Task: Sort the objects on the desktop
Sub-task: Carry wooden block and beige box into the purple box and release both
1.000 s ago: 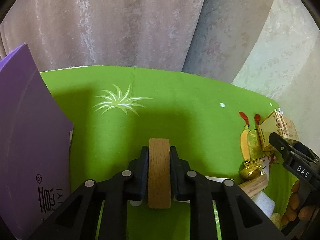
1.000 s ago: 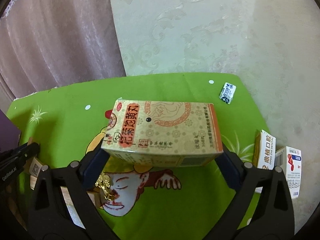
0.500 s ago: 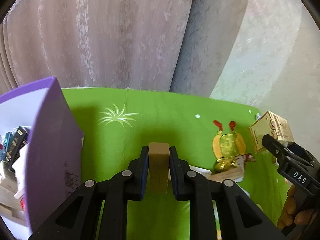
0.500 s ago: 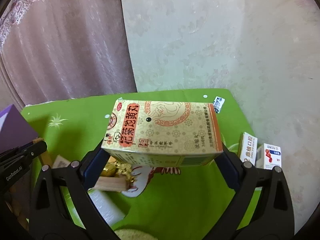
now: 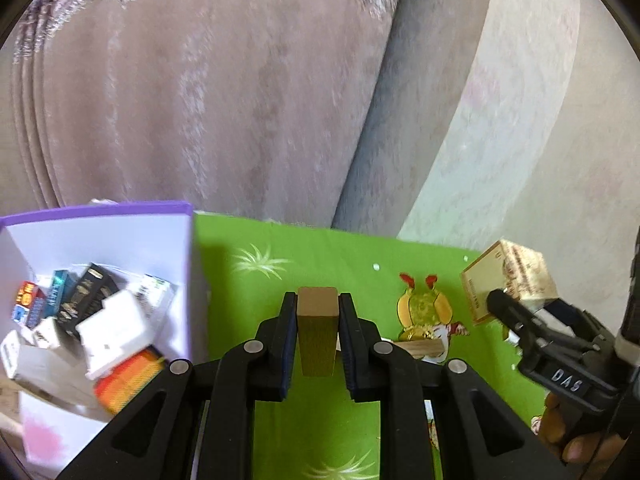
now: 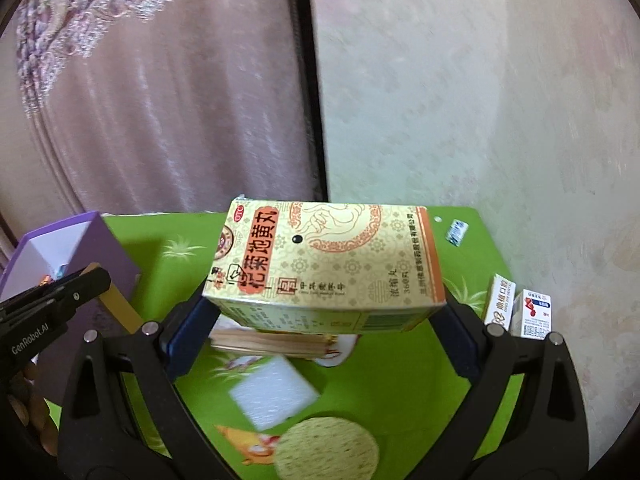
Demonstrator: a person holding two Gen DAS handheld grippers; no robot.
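Note:
My left gripper (image 5: pixel 318 320) is shut on a wooden block (image 5: pixel 317 330), held in the air above the green mat (image 5: pixel 320 264). The purple box (image 5: pixel 120 240) stands to its left, open, with several small packets inside. My right gripper (image 6: pixel 324 316) is shut on a yellow medicine box (image 6: pixel 328 264), held high over the mat (image 6: pixel 400 380). That medicine box (image 5: pixel 508 284) and the right gripper show at the right of the left wrist view. The left gripper with the block (image 6: pixel 116 304) shows at the left of the right wrist view, beside the purple box (image 6: pixel 100 248).
On the mat lie a flat wooden piece (image 6: pixel 276 344), a white foam pad (image 6: pixel 272 392), a round green coaster (image 6: pixel 326 448), two small medicine boxes (image 6: pixel 520 312) at the right edge and a small packet (image 6: pixel 456 232) at the far corner. Curtain and wall stand behind.
Both grippers have risen and tilted up, each still holding its object. The purple box's open inside has come into the left wrist view. More of the mat's objects show below the right gripper.

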